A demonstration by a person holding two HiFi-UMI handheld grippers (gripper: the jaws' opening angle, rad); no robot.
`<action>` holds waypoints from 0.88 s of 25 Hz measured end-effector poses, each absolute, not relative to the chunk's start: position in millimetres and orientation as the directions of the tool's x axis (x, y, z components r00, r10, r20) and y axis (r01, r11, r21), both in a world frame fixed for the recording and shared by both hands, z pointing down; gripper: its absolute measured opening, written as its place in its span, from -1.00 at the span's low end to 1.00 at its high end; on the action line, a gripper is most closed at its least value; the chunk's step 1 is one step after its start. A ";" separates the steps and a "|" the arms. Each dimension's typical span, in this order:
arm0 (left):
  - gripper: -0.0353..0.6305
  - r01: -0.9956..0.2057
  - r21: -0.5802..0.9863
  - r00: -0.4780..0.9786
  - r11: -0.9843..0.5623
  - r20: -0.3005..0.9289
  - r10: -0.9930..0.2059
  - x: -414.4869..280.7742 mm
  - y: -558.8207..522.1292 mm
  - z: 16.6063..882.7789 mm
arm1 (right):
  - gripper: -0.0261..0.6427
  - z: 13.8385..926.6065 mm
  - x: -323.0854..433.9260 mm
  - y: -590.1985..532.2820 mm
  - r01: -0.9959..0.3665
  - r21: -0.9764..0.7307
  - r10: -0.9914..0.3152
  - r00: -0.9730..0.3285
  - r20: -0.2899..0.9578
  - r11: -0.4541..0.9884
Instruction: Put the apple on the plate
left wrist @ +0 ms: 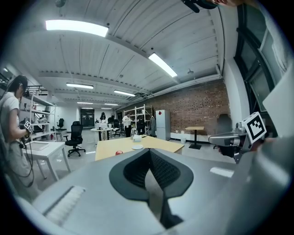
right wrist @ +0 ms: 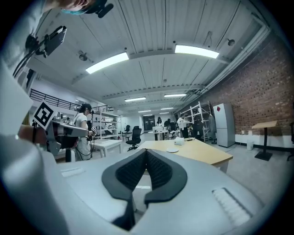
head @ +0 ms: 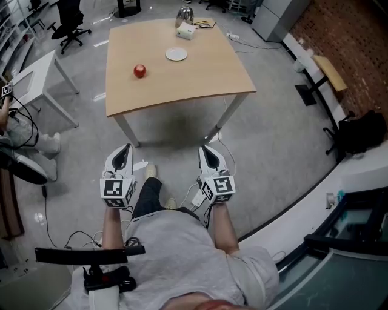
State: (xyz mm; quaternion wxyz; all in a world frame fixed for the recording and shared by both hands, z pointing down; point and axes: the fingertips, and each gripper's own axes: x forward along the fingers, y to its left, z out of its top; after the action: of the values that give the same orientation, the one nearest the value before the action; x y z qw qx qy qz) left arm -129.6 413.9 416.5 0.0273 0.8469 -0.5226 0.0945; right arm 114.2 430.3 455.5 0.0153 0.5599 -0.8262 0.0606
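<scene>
Toward wooden table (head: pixel 182 85) at upper centre, carry left gripper (head: pixel 124 150) and right gripper (head: pixel 209 151), both closed and empty at lower centre, then open one level with apple (head: pixel 139 71), lying lower left of plate (head: pixel 176 54).

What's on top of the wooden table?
A red apple, an empty white plate apart from it, and at the far edge a white box and a shiny metal vessel. The table surface just behind those two is covered.
</scene>
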 end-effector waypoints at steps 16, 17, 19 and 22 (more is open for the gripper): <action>-0.83 -0.868 -0.012 0.485 -0.497 0.198 -0.852 -108.0 327.2 424.6 | -0.91 457.6 126.9 351.3 -0.934 -0.092 -0.927 -0.356 0.118 0.347; -0.83 -0.864 -0.014 0.492 -0.504 0.197 -0.848 -106.1 319.1 424.1 | -0.91 457.0 127.2 343.7 -0.935 -0.089 -0.928 -0.353 0.120 0.344; -0.83 -0.859 -0.017 0.499 -0.512 0.198 -0.844 -104.0 300.3 423.8 | -0.91 458.0 127.8 327.7 -0.938 -0.087 -0.930 -0.345 0.129 0.336; -0.83 -0.855 -0.005 0.507 -0.518 0.194 -0.840 -101.6 271.0 424.1 | -0.90 460.5 128.8 303.4 -0.940 -0.100 -0.930 -0.339 0.140 0.327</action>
State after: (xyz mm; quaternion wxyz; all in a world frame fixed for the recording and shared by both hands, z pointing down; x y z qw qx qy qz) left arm -101.6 271.0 424.1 0.0456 0.8669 -0.4889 0.0861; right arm 128.8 303.4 460.5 0.0286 0.5743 -0.8141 0.0813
